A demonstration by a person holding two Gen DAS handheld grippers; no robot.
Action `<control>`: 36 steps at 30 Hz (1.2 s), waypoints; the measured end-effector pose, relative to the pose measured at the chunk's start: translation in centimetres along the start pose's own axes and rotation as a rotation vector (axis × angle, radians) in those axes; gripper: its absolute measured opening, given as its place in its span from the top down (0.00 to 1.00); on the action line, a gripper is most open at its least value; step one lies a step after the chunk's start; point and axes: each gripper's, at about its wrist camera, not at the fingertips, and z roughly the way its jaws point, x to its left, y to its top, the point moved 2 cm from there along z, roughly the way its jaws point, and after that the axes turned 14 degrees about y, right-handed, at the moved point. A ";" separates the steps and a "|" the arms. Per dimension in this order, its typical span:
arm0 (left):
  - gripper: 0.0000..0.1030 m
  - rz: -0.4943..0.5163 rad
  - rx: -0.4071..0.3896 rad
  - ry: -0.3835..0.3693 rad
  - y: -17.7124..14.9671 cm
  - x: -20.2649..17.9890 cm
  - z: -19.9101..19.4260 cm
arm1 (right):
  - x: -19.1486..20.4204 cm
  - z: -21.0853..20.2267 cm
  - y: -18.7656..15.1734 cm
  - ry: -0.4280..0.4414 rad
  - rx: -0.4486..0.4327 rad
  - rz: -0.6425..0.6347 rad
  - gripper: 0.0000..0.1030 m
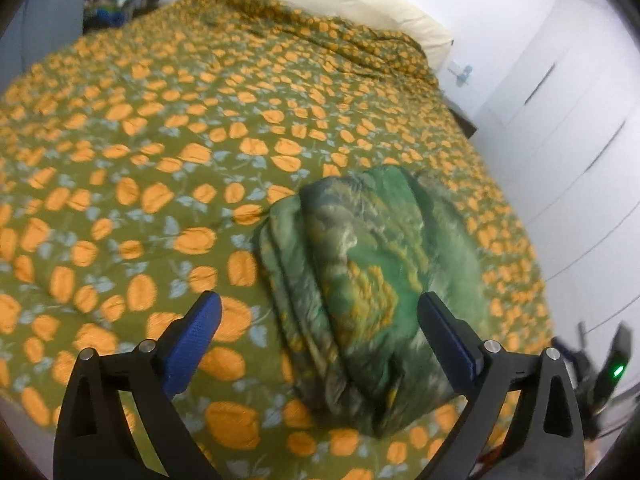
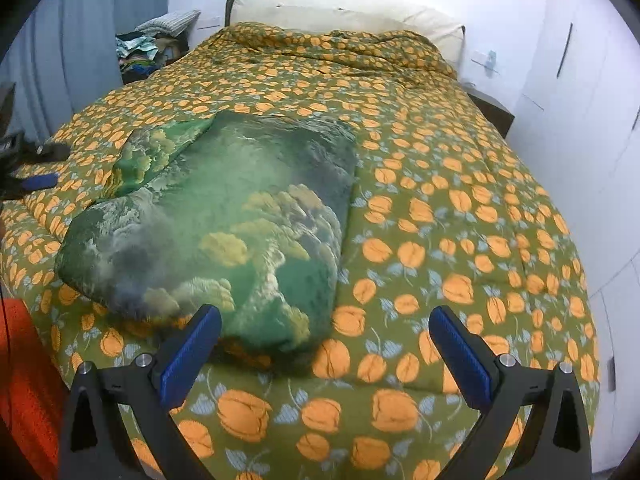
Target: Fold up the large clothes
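Note:
A folded green garment (image 1: 372,280) with a cloud and tree print lies in a thick bundle on the bed's olive quilt (image 1: 160,152) with orange tulips. My left gripper (image 1: 320,308) hovers above the bundle's near end, jaws wide open, nothing between the blue pads. In the right wrist view the same garment (image 2: 224,220) stretches away to the left of centre. My right gripper (image 2: 326,320) stands open over its near right corner and the quilt (image 2: 460,220), touching nothing. The left gripper's blue pad (image 2: 38,181) shows at the far left edge.
A cream headboard pillow (image 2: 352,16) lies at the bed's far end. Piled clothes (image 2: 148,52) sit beside a blue curtain at back left. White wardrobe doors (image 2: 592,140) run along the right. An orange cloth (image 2: 24,380) shows at lower left.

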 end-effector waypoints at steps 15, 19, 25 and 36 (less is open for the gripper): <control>0.04 0.123 -0.050 0.069 -4.4 -4.1 -3.0 | -3.0 -3.5 -1.7 -0.095 -0.029 0.039 0.00; 0.04 0.135 -0.053 0.075 -4.9 -4.4 -3.3 | -3.6 -4.0 -1.9 -0.114 -0.032 0.056 0.00; 0.04 0.139 -0.037 0.083 -5.5 -4.4 -3.0 | -3.8 -4.4 -1.9 -0.132 -0.035 0.046 0.00; 0.04 0.149 -0.011 0.124 -6.0 -4.4 -1.8 | -3.8 -4.2 -1.8 -0.152 -0.023 0.039 0.00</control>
